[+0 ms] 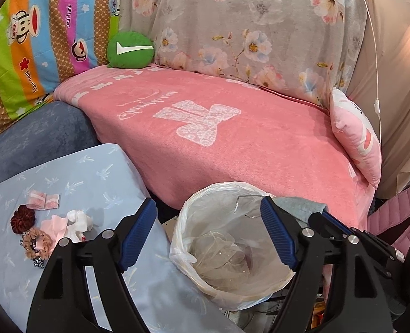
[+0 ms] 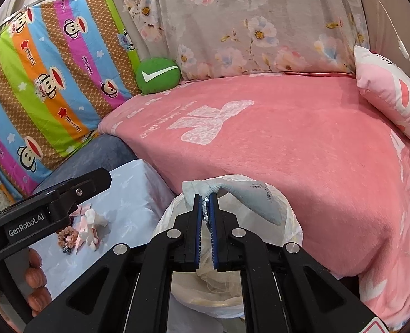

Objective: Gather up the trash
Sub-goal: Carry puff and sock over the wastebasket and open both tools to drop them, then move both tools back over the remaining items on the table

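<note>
Left wrist view: the left gripper (image 1: 207,230) hangs over a bin (image 1: 232,285) lined w/ a white bag, its blue fingers (image 1: 138,233) wide apart and nothing between them; clear crumpled wrap already sits at the bottom of the bin. The remaining trash lies to the left of the fingers, on a pale blue worktop (image 1: 99,172): a white and pink crumpled tissue wad (image 1: 71,222) closest, then two small pink folded packets (image 1: 42,199) further back. Beside the wad sit three hair scrunchies (image 1: 27,227), dark red, tan spotted and a black-and-white one, prob. not trash. The wad is near the left finger, just past its outer side, w/ no clear long axis, so any approach angle should do. Right wrist view: the right gripper (image 2: 205,213) has its fingers together, clamped on a pale grey-blue cloth-like piece (image 2: 249,199) which droops to the right over the bin mouth; what exactly it is I cannot tell. The left gripper's black body crosses the left of this view, a hand (image 2: 35,285) wrapped round its handle. So the left gripper is the nearer one to the worktop trash; judging from this, its coming move is a swing left and down to the wad, while the right one only needs to let go over the bin. A pink bed (image 1: 232,138) lies behind.
</note>
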A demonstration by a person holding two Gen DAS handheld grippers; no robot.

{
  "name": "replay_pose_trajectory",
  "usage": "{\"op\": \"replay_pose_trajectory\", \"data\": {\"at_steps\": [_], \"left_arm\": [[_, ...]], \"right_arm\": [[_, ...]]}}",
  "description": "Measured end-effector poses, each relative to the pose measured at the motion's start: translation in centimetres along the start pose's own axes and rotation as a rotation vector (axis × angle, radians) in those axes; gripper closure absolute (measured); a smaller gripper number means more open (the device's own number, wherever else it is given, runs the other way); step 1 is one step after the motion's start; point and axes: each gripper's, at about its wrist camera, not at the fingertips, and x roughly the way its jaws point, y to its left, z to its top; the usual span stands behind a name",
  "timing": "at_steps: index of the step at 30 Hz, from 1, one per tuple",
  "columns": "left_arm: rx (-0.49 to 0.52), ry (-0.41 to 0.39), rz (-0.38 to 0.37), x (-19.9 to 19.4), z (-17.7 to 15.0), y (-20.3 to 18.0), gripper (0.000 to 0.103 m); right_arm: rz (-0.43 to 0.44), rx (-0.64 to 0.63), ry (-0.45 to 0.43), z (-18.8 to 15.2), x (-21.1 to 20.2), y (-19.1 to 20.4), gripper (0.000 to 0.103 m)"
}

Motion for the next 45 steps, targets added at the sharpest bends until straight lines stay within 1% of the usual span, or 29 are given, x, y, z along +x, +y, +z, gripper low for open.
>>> {"op": "replay_pose_trajectory", "data": {"at_steps": [1, 3, 5, 8, 13, 23, 33, 38, 40, 42, 45], "left_arm": [[-0.004, 0.001, 0.002, 0.0, -0.1, 0.1, 0.029], [-0.012, 0.003, 0.007, 0.1, -0.2, 0.4, 0.027], [-0.019, 0.005, 0.014, 0.1, -0.3, 0.7, 0.026], [-0.031, 0.01, 0.021, 0.3, -0.4, 1.2, 0.026], [-0.055, 0.014, 0.03, 0.2, -0.8, 2.2, 0.025], [-0.083, 0.017, 0.049, -0.2, -1.3, 3.7, 0.025], [-0.12, 0.018, 0.07, -0.7, -1.8, 5.6, 0.025], [-0.138, 0.021, 0.084, -0.9, -2.3, 6.7, 0.025], [-0.148, 0.026, 0.092, -1.0, -2.5, 7.3, 0.024], [-0.159, 0.025, 0.106, -1.1, -2.8, 7.9, 0.018], [-0.177, 0.024, 0.125, -1.4, -3.2, 9.0, 0.017]], "right_arm": [[-0.002, -0.001, -0.002, 0.0, 0.1, 0.1, 0.092], [-0.003, -0.005, -0.002, 0.0, 0.2, 0.3, 0.092], [-0.004, -0.006, -0.002, 0.0, 0.3, 0.5, 0.085], [-0.004, -0.012, -0.002, -0.1, 0.3, 0.9, 0.079], [-0.002, -0.022, 0.004, -0.1, 0.3, 1.6, 0.078], [0.013, -0.047, 0.015, -0.6, 0.5, 3.4, 0.066], [0.032, -0.077, 0.032, -1.0, 1.0, 5.3, 0.063], [0.041, -0.092, 0.037, -1.4, 1.0, 6.5, 0.057], [0.044, -0.098, 0.041, -1.5, 1.1, 6.9, 0.056], [0.049, -0.104, 0.046, -1.8, 1.2, 7.4, 0.055], [0.055, -0.113, 0.054, -2.2, 1.4, 8.1, 0.052]]}}
